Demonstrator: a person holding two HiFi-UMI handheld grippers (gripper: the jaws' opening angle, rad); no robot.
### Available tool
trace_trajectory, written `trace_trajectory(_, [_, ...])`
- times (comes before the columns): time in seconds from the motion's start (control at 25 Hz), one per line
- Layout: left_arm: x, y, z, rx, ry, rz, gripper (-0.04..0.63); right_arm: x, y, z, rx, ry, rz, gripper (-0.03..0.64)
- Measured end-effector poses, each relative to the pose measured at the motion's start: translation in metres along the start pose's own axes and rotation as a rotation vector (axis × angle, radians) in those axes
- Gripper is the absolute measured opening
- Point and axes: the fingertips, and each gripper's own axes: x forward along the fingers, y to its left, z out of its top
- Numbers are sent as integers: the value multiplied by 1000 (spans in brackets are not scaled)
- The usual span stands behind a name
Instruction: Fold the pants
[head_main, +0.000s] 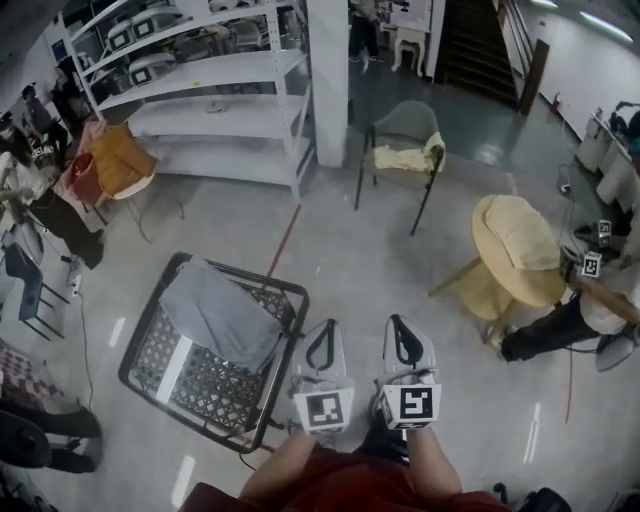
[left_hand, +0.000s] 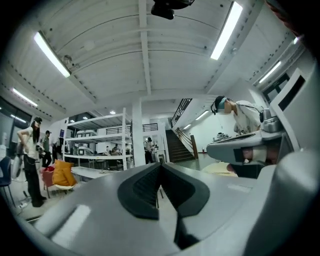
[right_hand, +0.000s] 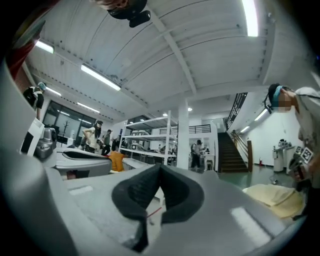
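Now left gripper (head_main: 325, 330) and right gripper (head_main: 400, 325): jaws together, empty
Grey pants (head_main: 215, 312), lower left, look soft, limp; grasp the edge.

Head view looks steeply down from above onto the floor (head_main: 380, 250), left gripper (head_main: 322, 335) and right gripper (head_main: 403, 330) close at 6 o'clock. Each gripper view sits right behind its own jaws, facing level across the room, ceiling (left_hand: 145, 50) at 12 o'clock. All three share the white shelving (head_main: 210, 70), pillar (head_main: 328, 80) and staircase (head_main: 480, 40), toward 12 o'clock in head view.
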Motion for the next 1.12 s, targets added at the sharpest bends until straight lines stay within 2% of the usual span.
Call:
trace_trajectory(0.12, [16,12,-4,10,37,96,6,32,-4,-2,27,-3,101,2])
trace_trajectory(0.28, [28,25,-22,4,130,252,6,71,-5,1,49,-31,262,2])
trace_trajectory(0.44, [33,47,-14,55,160,432,6,107,3,4,86,-60,439,2])
trace_trajectory(0.68, [15,61,-16,71,204,637,6,129,23,1,132,-82,627,2])
trace_trajectory(0.84, [-4,62,-10,99,208,750,6,126,44,-1,140,-96,756,2])
trace_trajectory(0.96, [-27,68,-14,115,246,829,6,123,68,-2,153,-99,848,2])
trace_trajectory(1.12, [-50,80,-25,101,256,913,6,124,96,-3,152,-116,931,2])
